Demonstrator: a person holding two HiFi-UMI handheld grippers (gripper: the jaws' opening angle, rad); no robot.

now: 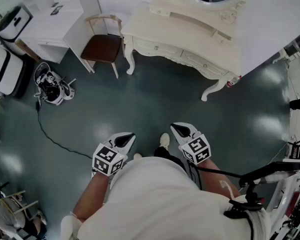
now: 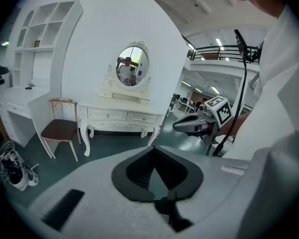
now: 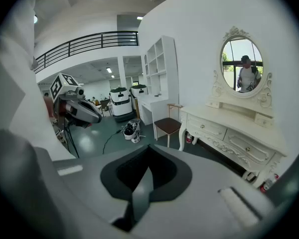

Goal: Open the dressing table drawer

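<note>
The cream dressing table [image 1: 190,34] with an oval mirror stands against the far wall, several steps ahead of me. Its two front drawers [image 1: 156,47] [image 1: 205,64] are closed, each with a small knob. My left gripper [image 1: 124,140] and right gripper [image 1: 182,130] hang side by side over the dark floor, well short of the table, both shut with nothing in them. The left gripper view shows the table [image 2: 122,103] ahead beyond the shut jaws [image 2: 153,149]. In the right gripper view the table and its drawers [image 3: 247,149] lie to the right of the jaws [image 3: 150,148].
A wooden chair [image 1: 102,46] with a brown seat stands left of the table, beside a white desk with shelves [image 1: 55,29]. A small device [image 1: 51,86] with a black cable lies on the floor at left. A white stand [image 1: 285,184] is at my right.
</note>
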